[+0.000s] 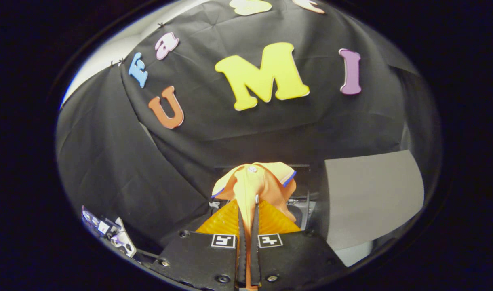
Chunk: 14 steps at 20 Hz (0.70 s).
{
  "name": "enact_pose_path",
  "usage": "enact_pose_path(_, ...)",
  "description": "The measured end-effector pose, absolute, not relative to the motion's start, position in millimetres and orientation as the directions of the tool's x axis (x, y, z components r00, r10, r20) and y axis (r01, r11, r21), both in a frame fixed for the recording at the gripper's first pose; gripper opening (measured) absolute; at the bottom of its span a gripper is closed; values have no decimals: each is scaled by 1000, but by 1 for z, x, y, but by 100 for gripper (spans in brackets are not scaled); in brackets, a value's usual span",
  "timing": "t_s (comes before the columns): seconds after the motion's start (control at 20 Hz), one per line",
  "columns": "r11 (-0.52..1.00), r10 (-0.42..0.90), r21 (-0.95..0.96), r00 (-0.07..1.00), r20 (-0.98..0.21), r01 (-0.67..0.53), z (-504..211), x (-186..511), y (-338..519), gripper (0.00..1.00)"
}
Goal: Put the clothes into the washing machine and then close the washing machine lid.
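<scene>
Orange shirt [256, 184] pinched between tongs [248, 212]

the gripper [248, 226] has its fingers pressed close on the orange and yellow garment [256, 186], and they cover the cloth's lower part, so how far it hangs down cannot be told. the garment in turn hides most of the dark machine [302, 206] just behind it; whether its lid is up or down is unclear. the grey panel [371, 194] beside it runs out of sight. a small printed object [109, 232] off to one side of the fingers is too small to identify.
</scene>
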<state>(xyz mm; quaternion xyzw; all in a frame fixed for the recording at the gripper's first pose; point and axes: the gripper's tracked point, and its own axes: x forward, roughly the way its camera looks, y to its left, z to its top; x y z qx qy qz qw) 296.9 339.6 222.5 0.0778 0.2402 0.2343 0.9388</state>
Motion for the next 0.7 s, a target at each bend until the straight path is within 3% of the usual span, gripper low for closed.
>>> enact_pose_path(0.7,884,447,230,595,-668,-406,95,375,423,7)
